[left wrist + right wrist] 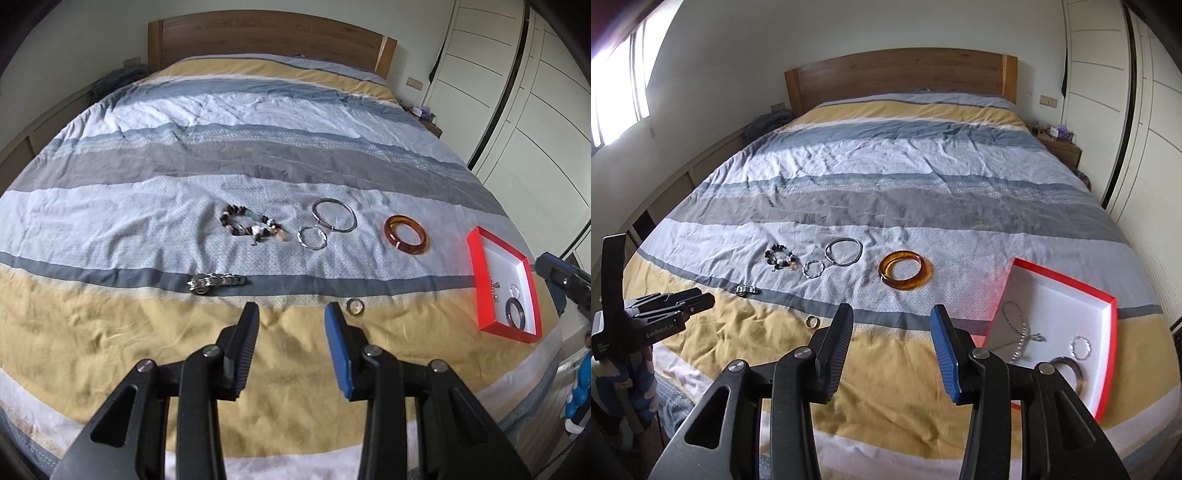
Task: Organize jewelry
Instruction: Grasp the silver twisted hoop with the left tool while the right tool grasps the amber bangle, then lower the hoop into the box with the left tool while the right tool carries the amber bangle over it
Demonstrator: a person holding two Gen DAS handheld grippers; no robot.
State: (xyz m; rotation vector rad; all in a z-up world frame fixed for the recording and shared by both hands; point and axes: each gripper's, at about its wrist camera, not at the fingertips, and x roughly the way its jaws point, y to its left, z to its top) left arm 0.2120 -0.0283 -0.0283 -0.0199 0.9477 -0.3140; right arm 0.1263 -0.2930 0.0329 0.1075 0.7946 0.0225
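Jewelry lies on a striped bedspread. A beaded bracelet (251, 225), a thin silver bangle (334, 219), a small twisted silver ring (312, 238), an amber bangle (406, 234), a metal watch band (216, 283) and a small ring (355, 306) lie loose. A red tray (476, 254) with a white inside holds a chain (1015, 328), a silver ring (1080, 347) and a dark bangle (1071, 371). My left gripper (291, 321) is open and empty, just left of the small ring. My right gripper (892, 323) is open and empty, left of the tray (1063, 282).
The bed has a wooden headboard (901, 77) at the far end. White wardrobe doors (1145, 129) line the right side. A nightstand (1060, 146) stands at the far right. A window (617, 92) is at the left.
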